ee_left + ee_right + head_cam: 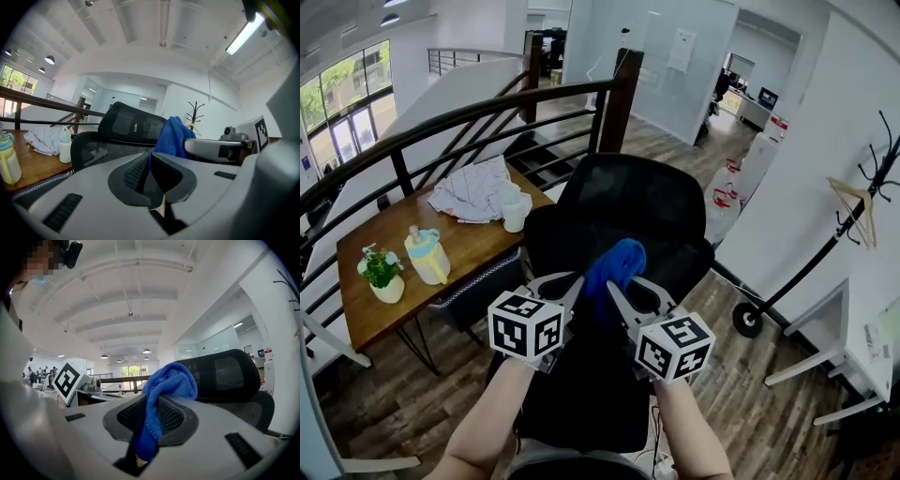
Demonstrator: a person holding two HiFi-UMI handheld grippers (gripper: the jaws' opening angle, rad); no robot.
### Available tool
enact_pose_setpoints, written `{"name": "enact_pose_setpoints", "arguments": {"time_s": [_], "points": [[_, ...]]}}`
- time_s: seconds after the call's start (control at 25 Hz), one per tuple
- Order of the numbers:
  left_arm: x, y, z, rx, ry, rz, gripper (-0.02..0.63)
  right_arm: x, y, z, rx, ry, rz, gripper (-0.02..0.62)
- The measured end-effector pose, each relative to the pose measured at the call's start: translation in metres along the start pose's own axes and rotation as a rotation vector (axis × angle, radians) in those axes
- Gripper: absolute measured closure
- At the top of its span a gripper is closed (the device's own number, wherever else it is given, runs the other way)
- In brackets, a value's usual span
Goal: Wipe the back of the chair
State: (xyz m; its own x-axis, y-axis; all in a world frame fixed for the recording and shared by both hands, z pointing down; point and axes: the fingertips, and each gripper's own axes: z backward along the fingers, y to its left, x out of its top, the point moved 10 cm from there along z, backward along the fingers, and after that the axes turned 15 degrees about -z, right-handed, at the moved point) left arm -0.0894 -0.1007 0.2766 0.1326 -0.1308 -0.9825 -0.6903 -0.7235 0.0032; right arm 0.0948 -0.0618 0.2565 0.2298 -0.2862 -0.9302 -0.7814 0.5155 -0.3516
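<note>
A black mesh office chair [628, 202] stands right in front of me, its back [133, 124] upright and facing me. My right gripper [612, 291] is shut on a blue cloth [614, 267], which bunches up above its jaws [171, 383] just short of the chair back [225, 373]. My left gripper [575, 284] sits close beside it on the left, its jaws shut with nothing clearly between them. In the left gripper view the cloth [173, 136] hangs just beyond the left gripper [151, 161]. The right gripper [151, 418] holds the cloth deep between its pads.
A wooden table [459, 248] stands left of the chair with a potted plant [380, 272], a jug [427, 255], a white cup [514, 211] and folded fabric [473, 192]. A dark railing [441, 122] runs behind it. A coat stand [862, 206] is at the right wall.
</note>
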Motion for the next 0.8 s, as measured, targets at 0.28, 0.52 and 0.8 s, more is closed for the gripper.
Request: {"name": "enact_pose_setpoints", "arguments": {"time_s": [0.28, 0.52, 0.8], "points": [[0.019, 0.022, -0.019, 0.065, -0.035, 0.009, 0.575, 0.032, -0.016, -0.038, 0.035, 0.006, 0.045, 0.515], [0.035, 0.048, -0.032, 0.111, -0.057, -0.007, 0.575, 0.056, -0.02, -0.077, 0.081, 0.014, 0.08, 0.514], [0.046, 0.077, -0.039, 0.147, -0.068, -0.029, 0.575, 0.073, -0.033, -0.118, 0.109, 0.025, 0.089, 0.514]]}}
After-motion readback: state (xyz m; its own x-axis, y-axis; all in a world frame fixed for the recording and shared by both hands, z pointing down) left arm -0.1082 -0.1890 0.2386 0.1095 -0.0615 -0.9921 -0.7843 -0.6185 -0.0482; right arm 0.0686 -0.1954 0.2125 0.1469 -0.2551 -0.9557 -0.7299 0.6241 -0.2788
